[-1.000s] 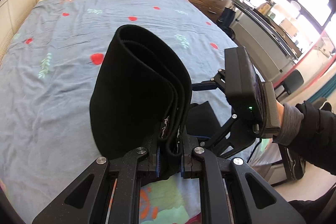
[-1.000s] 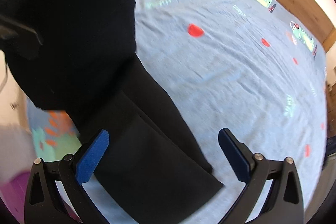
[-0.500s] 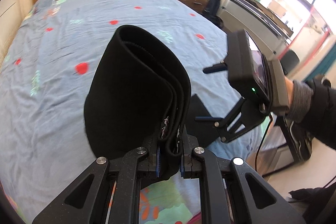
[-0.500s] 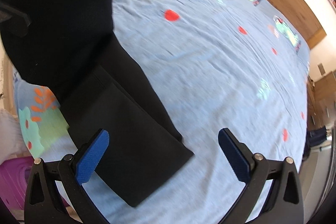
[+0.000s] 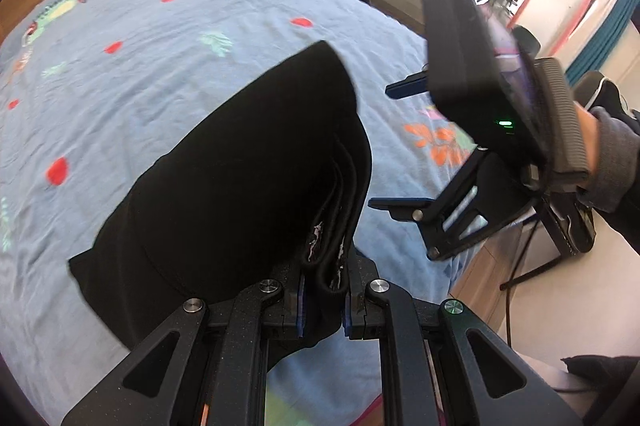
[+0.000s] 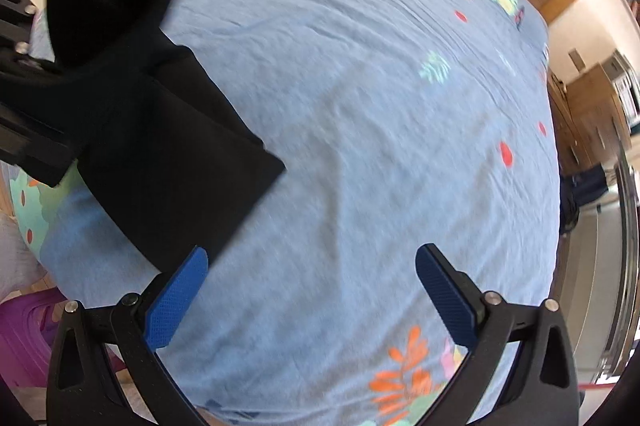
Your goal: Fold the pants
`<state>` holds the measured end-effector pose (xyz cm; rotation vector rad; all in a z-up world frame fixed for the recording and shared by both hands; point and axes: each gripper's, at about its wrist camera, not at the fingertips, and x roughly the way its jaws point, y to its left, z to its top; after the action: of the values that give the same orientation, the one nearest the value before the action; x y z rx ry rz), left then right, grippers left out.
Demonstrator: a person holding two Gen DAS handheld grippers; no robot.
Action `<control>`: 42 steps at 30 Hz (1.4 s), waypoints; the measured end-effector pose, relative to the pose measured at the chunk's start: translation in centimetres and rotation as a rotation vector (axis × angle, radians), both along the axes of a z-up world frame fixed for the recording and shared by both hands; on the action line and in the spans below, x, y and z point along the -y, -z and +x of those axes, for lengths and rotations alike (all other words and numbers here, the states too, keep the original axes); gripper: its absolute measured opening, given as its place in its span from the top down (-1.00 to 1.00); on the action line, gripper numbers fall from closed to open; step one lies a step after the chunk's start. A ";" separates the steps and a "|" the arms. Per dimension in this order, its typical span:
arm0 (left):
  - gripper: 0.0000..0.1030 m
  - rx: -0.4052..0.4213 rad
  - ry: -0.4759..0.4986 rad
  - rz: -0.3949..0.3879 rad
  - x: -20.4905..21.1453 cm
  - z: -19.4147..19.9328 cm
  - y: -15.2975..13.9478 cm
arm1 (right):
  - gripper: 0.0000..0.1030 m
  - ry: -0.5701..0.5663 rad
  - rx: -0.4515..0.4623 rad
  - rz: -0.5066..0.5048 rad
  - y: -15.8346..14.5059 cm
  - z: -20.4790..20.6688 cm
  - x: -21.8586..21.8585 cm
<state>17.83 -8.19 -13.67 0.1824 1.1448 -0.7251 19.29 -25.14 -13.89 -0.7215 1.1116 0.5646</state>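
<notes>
Black pants point(image 5: 240, 178), folded in layers, draped on bed point(image 5: 160, 38); edge clenched in left jaws at 6 o'clock. Right jaws released, pants at 10 o'clock.

In the left wrist view the folded black fabric pants point(image 5: 240, 186) have tipped from an upright loop at frame centre to lean toward the left, their far end now lower over the blue patterned bedsheet point(image 5: 140, 38). The open right gripper point(image 5: 396, 150) has slid from beside the cloth to the right edge; in its own view the pants point(image 6: 168, 146) have shifted to the left.
</notes>
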 end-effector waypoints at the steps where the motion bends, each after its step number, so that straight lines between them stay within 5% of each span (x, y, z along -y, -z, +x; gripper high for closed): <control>1: 0.81 -0.016 0.002 0.004 0.5 0.3 0.7 | -1.00 0.005 -0.002 0.000 0.0 -0.1 0.4; 7: 0.78 -0.141 -0.056 0.128 2.1 2.2 7.2 | -1.00 0.035 -0.017 -0.004 0.8 -0.1 1.8; 10: 0.59 -0.213 -0.108 0.127 1.8 3.0 8.9 | -1.00 0.042 -0.018 0.002 0.9 -0.2 2.0; 20: 0.05 -0.215 -0.133 -0.020 -0.3 0.8 3.4 | -1.00 0.042 0.009 0.019 -0.8 -0.2 1.2; 24: -0.06 -0.159 -0.206 -0.006 -3.9 0.2 0.9 | -1.00 0.048 0.013 0.066 -1.8 -0.1 -0.6; 27: -0.15 -0.093 -0.307 0.074 -8.0 0.9 0.1 | -1.00 0.060 0.007 0.120 -2.0 -0.2 -2.6; 32: -0.15 -0.121 -0.495 0.126 -14.0 4.0 2.0 | -1.00 0.133 -0.024 0.164 0.2 -0.3 -6.7; 38: -0.16 -0.120 -0.502 0.174 -14.5 6.0 5.2 | -1.00 0.200 -0.073 0.012 5.8 -0.2 -8.0; 42: -0.19 -0.134 -0.497 0.179 -14.9 7.0 7.5 | -1.00 0.242 -0.116 0.024 7.5 -0.3 -5.8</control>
<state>24.84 6.69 -21.19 -0.0045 1.3172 -0.1963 18.97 -19.34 -21.44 -0.5290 1.2767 0.4168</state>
